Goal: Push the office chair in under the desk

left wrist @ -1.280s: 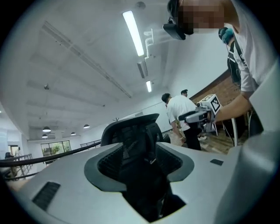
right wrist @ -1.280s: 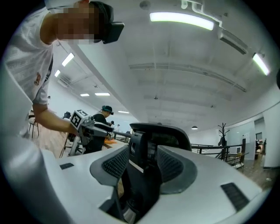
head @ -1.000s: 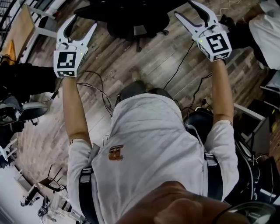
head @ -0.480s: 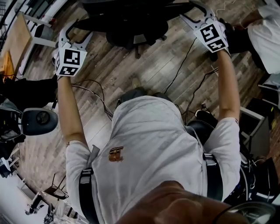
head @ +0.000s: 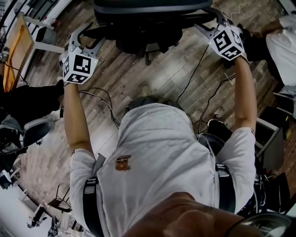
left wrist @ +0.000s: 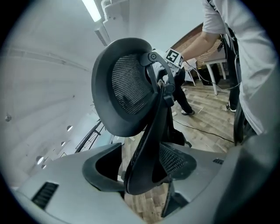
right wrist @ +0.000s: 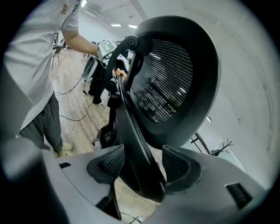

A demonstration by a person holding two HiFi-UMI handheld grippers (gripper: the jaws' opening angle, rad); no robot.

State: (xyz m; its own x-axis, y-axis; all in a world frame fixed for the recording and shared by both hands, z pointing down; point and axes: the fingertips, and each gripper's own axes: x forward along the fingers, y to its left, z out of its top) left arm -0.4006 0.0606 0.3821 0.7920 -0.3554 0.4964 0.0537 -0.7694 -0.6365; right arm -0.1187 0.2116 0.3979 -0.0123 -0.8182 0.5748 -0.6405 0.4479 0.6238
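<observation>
Jaws on your left gripper (left wrist: 140, 168) and right gripper (right wrist: 143, 168) each pinched a side edge of the office chair (head: 143, 9) backrest. Grip looked set; next, likely a level forward push.

Dark wood-plank floor (head: 138, 76) strewn with black cables (head: 192, 71), beneath a white ceiling (left wrist: 43, 65) with a strip light (left wrist: 92, 9).

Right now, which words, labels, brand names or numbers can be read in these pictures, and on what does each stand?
No text can be read.
Orange logo on the shirt: too small and blurred to read.
Left marker cube and right marker cube: square patterns only, no letters.
</observation>
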